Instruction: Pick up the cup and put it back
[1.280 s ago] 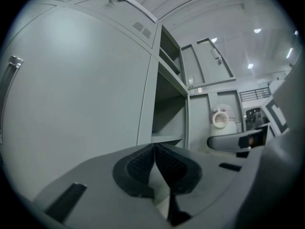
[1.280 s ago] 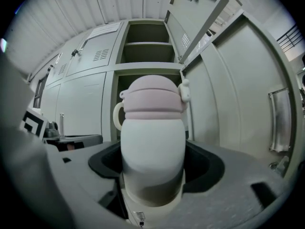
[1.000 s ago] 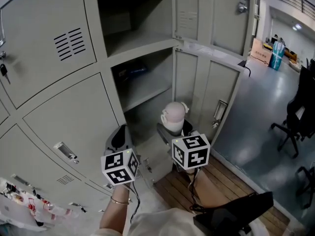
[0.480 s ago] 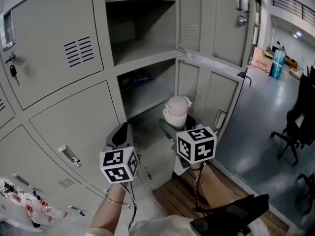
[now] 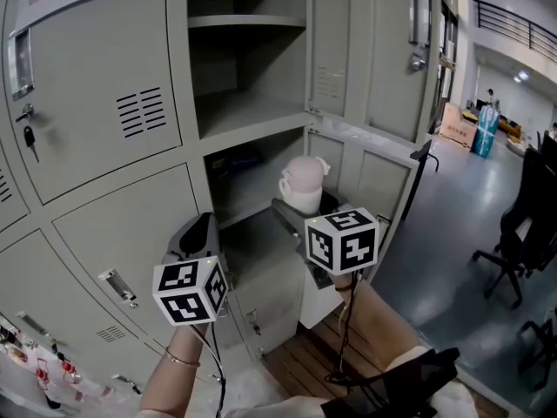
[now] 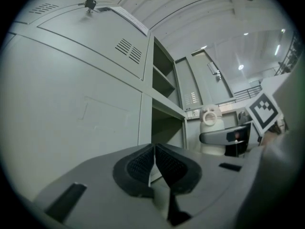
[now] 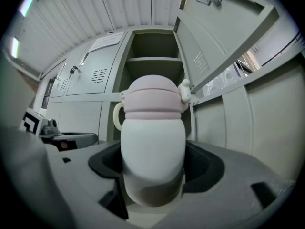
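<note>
A white cup with a pink lid and a side handle (image 5: 303, 185) (image 7: 152, 142) stands upright between the jaws of my right gripper (image 5: 300, 209) (image 7: 152, 173), which is shut on its body. It hangs in front of the open locker compartment (image 5: 254, 159), about level with the compartment's floor. My left gripper (image 5: 198, 233) (image 6: 154, 163) is to the left, in front of a shut locker door, its pads pressed together with nothing between them. From the left gripper view the cup (image 6: 208, 120) shows off to the right in the other gripper.
The locker door (image 5: 376, 124) swings out to the right of the open compartments, and a shelf (image 5: 248, 20) sits higher up. A key (image 5: 30, 139) hangs in a shut door at left. An office chair (image 5: 522, 225) stands at right on the grey floor; wooden boards (image 5: 305, 351) lie below.
Both grippers have risen in front of the lockers. The cup has gone up with the right gripper, from below the open compartment to about its floor level.
</note>
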Demonstrator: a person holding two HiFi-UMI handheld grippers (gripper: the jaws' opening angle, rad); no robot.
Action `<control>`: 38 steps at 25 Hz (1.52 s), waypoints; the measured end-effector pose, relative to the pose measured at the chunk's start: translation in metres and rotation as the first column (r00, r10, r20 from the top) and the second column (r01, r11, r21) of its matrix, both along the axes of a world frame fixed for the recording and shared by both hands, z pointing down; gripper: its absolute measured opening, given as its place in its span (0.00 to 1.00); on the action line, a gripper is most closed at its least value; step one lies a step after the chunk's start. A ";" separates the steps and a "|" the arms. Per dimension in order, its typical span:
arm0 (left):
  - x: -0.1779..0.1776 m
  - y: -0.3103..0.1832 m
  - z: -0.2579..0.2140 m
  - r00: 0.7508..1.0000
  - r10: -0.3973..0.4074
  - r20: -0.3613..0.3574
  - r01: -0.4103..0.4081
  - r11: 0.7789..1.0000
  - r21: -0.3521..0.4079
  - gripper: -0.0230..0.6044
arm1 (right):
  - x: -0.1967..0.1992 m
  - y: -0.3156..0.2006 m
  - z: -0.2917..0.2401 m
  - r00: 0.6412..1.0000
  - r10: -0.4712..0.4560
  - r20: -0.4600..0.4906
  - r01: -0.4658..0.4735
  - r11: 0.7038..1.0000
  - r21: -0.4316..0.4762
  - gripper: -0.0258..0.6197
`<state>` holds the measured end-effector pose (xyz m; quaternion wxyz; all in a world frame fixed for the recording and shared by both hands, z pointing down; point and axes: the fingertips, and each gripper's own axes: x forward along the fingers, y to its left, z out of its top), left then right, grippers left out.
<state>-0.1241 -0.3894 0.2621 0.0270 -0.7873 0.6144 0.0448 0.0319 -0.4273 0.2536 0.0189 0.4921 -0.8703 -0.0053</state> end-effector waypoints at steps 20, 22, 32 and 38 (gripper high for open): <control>-0.010 0.007 -0.108 0.999 -0.020 0.046 0.015 0.995 0.103 0.06 | -0.007 -0.015 -0.114 0.997 -0.064 0.040 0.062 0.997 0.046 0.57; -0.008 0.008 -0.115 0.999 -0.012 0.042 0.007 0.994 0.108 0.06 | -0.008 -0.018 -0.124 0.997 -0.063 0.038 0.061 0.997 0.057 0.57; -0.012 0.012 -0.144 0.997 -0.049 0.061 0.041 0.992 0.119 0.06 | -0.024 -0.040 -0.151 0.996 -0.079 0.042 0.077 0.995 0.059 0.57; -0.015 0.016 -0.155 0.995 -0.071 0.071 0.062 0.990 0.126 0.06 | -0.030 -0.052 -0.166 0.997 -0.069 0.017 0.067 0.995 0.076 0.57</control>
